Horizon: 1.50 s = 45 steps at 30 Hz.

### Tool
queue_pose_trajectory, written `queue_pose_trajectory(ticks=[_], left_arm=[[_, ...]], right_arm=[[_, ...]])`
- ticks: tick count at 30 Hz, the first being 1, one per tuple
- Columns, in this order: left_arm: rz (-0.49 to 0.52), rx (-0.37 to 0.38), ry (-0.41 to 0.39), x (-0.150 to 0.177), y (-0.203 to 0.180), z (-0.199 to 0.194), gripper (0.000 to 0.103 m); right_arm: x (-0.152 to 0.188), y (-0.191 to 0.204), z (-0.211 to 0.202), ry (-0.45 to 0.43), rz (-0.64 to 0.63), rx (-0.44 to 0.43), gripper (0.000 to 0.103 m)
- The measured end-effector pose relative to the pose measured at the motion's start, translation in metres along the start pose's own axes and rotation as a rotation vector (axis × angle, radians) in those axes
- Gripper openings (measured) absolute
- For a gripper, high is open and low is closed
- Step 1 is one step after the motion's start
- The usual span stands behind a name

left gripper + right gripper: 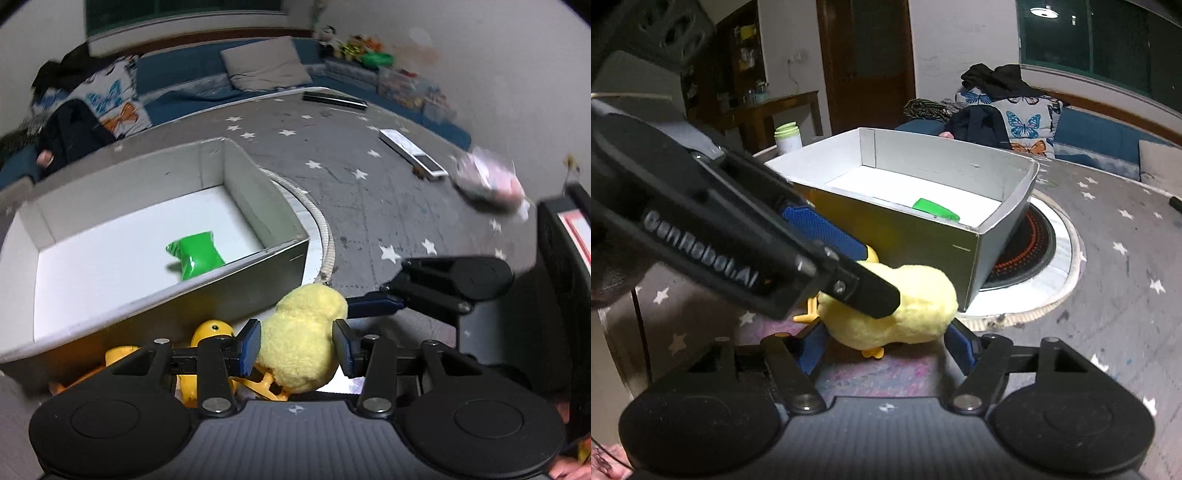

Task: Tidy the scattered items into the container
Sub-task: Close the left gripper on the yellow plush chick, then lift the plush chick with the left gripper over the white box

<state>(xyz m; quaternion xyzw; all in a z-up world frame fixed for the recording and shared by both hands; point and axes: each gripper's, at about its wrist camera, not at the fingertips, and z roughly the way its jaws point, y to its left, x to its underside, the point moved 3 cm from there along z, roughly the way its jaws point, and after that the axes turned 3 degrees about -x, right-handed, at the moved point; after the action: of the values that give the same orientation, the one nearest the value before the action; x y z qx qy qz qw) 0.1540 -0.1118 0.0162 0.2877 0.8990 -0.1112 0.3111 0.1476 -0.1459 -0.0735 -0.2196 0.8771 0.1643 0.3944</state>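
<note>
The yellow plush duck lies on the star-patterned mat just beside the grey box — a green packet already inside. The left gripper brackets the duck, pads touching its sides; the right gripper stands open around it, not pressing.

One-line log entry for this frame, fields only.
stage: grasp | left gripper: closing around fluffy yellow plush chick | right gripper: open | grey cardboard box: holds green packet

plush duck before box, packet inside
</note>
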Motion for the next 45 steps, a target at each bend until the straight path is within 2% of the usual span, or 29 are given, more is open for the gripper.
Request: queue_pose_trajectory(ticks=[11,14,18,22,26,30,38,45], left_arm=[[0.124,-0.015,0.000,-0.006,-0.009,0.001,0.045],[0.154,0.010,0.025,-0.008,-0.012,0.009,0.045],[0.201,-0.050,0.039,-0.010,-0.014,0.022,0.045],[0.193,-0.063,0.050,-0.012,-0.011,0.032,0.048],[0.153,-0.047,0.038,-0.011,-0.006,0.033,0.045],[0.084,-0.041,0.020,-0.009,0.001,0.026,0.041],[-0.159,0.006,-0.003,-0.003,0.028,0.008,0.036],[-0.241,0.012,-0.092,-0.012,0.041,-0.023,0.035]], right_arm=[[-0.003,-0.002,0.006,0.029,-0.041,0.002,0.072],[-0.005,-0.001,0.005,0.023,-0.051,0.006,0.072],[-0.008,0.000,0.003,0.008,-0.051,0.007,0.072],[-0.010,0.000,0.003,-0.007,-0.048,0.013,0.072],[-0.008,-0.002,0.006,-0.007,-0.014,0.016,0.077],[-0.006,-0.002,0.006,-0.013,0.004,0.014,0.077],[-0.007,-0.002,-0.005,-0.055,0.038,-0.022,0.076],[-0.020,0.005,-0.020,-0.112,0.015,-0.031,0.076]])
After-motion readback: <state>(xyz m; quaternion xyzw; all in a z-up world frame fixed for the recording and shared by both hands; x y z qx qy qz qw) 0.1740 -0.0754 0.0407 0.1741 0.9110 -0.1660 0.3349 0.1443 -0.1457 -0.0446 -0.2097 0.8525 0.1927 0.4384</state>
